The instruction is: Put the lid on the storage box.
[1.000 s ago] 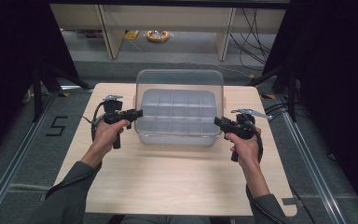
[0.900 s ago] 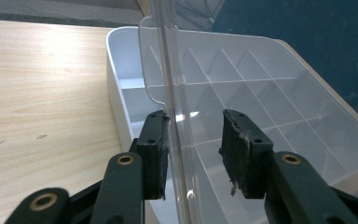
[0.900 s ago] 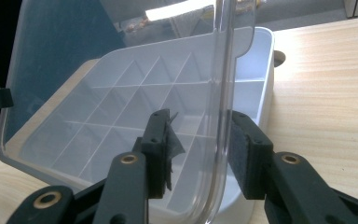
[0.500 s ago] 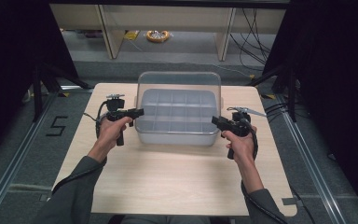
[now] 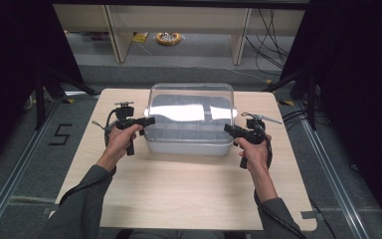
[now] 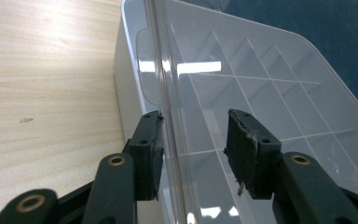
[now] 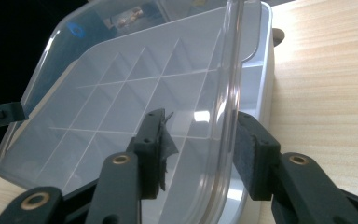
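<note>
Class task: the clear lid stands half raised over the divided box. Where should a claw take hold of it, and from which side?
Grip the lid by its thin side edges, one claw from each end of the box. Each edge is a narrow flange that fits between the jaws: the left claw and right claw already straddle it. The broad, slick panel offers no purchase.

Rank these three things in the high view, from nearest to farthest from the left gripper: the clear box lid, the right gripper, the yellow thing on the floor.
1. The clear box lid: its left edge stands between the jaws of the left gripper.
2. The right gripper: across the box, at its right end.
3. The yellow thing: on the floor beyond the table.
</note>
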`<state>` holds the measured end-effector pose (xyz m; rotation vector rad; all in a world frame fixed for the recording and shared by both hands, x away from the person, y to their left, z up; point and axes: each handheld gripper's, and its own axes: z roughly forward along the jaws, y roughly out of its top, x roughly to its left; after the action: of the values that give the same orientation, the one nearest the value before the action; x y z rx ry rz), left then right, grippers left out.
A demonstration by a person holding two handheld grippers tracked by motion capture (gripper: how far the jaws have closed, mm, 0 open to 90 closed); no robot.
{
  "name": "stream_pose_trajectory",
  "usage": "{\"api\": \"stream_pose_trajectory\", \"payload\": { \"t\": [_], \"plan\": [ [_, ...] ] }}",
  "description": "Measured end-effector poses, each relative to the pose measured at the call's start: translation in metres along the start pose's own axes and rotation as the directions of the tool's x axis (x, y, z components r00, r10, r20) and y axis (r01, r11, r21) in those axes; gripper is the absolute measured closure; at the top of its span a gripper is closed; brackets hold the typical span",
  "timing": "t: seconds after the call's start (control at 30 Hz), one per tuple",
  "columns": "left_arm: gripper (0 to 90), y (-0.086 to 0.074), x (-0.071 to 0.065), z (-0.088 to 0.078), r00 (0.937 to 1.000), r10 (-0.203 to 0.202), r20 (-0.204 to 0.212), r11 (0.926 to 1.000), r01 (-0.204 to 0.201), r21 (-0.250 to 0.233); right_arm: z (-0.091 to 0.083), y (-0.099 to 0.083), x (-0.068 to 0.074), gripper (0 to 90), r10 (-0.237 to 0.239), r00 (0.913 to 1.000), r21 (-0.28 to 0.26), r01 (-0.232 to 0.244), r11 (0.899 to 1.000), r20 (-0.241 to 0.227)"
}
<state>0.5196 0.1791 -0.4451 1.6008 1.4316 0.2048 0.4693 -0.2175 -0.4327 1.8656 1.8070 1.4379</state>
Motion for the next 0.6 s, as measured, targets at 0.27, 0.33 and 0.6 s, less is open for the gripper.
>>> {"api": "stream_pose_trajectory", "payload": {
  "t": [0.27,0.33,0.6],
  "plan": [
    [54.4,-0.001,0.001,0.002,1.0,-0.002,-0.001,1.0,0.002,-0.003,0.003,-0.001,0.003,56.4,0.07,0.9975,0.041,-0.07,0.997,0.004],
    [54.3,-0.001,0.001,0.002,1.0,0.003,-0.004,1.0,-0.003,0.001,0.008,-0.001,-0.006,56.0,-0.049,0.9988,-0.015,0.049,0.999,0.011],
    [53.4,-0.002,-0.002,0.001,0.9992,0.034,-0.022,0.9994,-0.034,0.009,0.013,0.0,-0.01,53.1,-0.112,0.993,-0.009,0.113,0.994,0.038]
  ]
}}
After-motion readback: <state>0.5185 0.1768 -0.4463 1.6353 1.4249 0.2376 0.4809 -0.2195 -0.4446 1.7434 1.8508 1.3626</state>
